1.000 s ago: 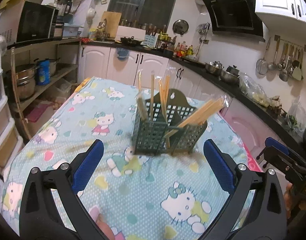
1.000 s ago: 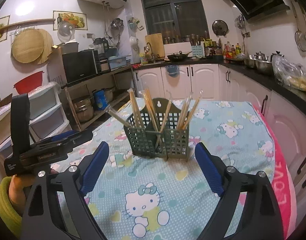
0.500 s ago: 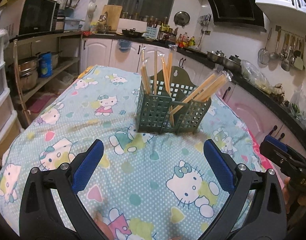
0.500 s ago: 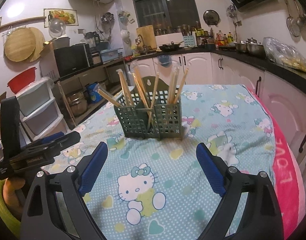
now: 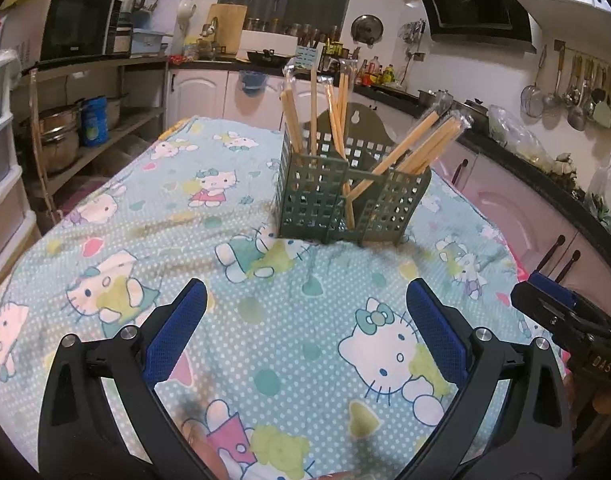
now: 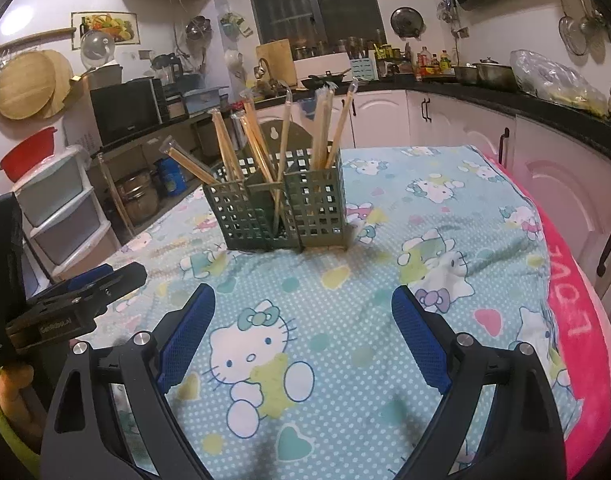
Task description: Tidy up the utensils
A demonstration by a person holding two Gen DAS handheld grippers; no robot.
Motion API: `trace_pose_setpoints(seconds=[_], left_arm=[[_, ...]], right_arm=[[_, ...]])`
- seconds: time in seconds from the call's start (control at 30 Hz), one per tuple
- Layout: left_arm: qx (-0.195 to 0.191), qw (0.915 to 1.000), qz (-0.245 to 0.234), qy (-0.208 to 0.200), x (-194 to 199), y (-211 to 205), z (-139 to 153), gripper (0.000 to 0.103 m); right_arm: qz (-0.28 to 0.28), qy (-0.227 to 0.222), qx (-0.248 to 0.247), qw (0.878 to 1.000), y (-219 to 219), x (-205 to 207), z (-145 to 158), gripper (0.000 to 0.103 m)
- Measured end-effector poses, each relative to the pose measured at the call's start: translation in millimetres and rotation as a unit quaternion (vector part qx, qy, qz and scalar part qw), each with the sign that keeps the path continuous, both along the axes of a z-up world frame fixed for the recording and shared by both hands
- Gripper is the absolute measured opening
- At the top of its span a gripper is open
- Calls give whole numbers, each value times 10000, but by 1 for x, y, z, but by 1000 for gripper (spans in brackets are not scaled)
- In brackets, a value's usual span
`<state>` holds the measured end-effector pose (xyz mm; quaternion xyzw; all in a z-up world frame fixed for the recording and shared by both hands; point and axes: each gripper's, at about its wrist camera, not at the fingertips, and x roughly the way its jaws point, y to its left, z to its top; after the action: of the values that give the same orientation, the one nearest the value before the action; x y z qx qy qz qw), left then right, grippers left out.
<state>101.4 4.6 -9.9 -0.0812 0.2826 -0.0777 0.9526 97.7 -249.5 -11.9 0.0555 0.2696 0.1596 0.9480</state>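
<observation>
A dark green grid utensil holder (image 5: 347,196) stands upright on the Hello Kitty tablecloth (image 5: 265,312). It also shows in the right wrist view (image 6: 277,212). Several wrapped wooden chopsticks (image 5: 337,112) lean in its compartments, some tilted right (image 5: 421,140); they also show in the right wrist view (image 6: 249,140). My left gripper (image 5: 305,328) is open and empty, in front of the holder and apart from it. My right gripper (image 6: 303,328) is open and empty, also short of the holder. Each gripper shows at the edge of the other's view (image 5: 565,316) (image 6: 65,304).
The table's right edge carries a pink cloth border (image 6: 577,312). White cabinets and a dark counter (image 6: 485,92) run behind and to the right. Shelves with pots (image 5: 61,136) and plastic drawers (image 6: 61,216) stand to the left.
Both grippers have pulled back and lower from the holder, which now sits farther off. Jaws stay open. The chopsticks and holder have not moved.
</observation>
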Motion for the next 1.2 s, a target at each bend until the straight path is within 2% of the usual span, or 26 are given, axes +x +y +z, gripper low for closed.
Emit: trace_pose_setpoints(seconds=[0.23, 0.4, 0.63, 0.73, 1.2], left_arm=[[138, 9998, 108, -127, 1, -3, -9, 91], [60, 9996, 62, -251, 1, -2, -15, 91], [128, 9994, 122, -288, 3, -3, -21, 91], [105, 9992, 115, -365, 1, -3, -21, 92], [97, 9976, 246, -646, -8, -1, -18, 92]], right_arm=[[-131, -142, -212, 9996, 3, 1, -13, 87], [-178, -182, -312, 9992, 6, 0, -22, 87], [-273, -600, -564, 9962, 11, -9, -26, 87], [-351, -843, -625, 9939, 12, -13, -23, 91], [-485, -1044, -506, 9921, 7, -18, -24, 96]])
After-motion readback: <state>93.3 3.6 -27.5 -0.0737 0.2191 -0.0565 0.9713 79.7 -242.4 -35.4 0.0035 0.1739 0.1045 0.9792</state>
